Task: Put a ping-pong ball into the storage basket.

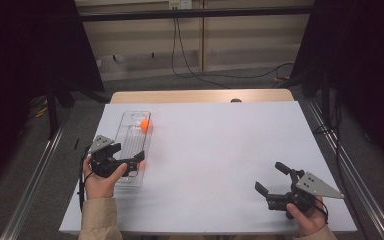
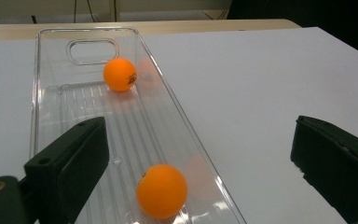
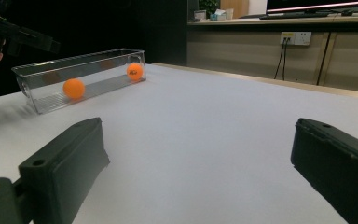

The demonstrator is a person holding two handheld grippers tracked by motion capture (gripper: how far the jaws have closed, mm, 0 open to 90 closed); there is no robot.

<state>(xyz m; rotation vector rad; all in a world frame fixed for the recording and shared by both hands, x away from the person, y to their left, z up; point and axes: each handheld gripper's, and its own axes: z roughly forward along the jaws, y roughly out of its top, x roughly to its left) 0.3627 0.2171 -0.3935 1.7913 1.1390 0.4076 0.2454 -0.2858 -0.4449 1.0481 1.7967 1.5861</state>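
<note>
My left gripper (image 1: 132, 161) hung over the near end of the clear tray (image 1: 126, 125) at the left of the high view, jaws spread wide with nothing between them. In the left gripper view, one orange ball (image 2: 161, 191) lay on the ribbed tray floor at the bottom centre of the frame, just under the gap, touched by neither pad. A second ball (image 2: 120, 74) sat farther up, near the cut-out handle at the tray's far end. I judged the step in hand to be dropping balls into the tray, with the near one already let go and settled.

My right gripper (image 1: 271, 181) rested low at the lower right of the high view, well apart from the tray, its jaws also wide and empty over bare white table (image 1: 220, 150).

No loose ball lay on the table that I could see. The next move, as I judged it, called for lifting my left gripper straight up clear of the tray wall, so as not to knock it and set the balls rolling.
</note>
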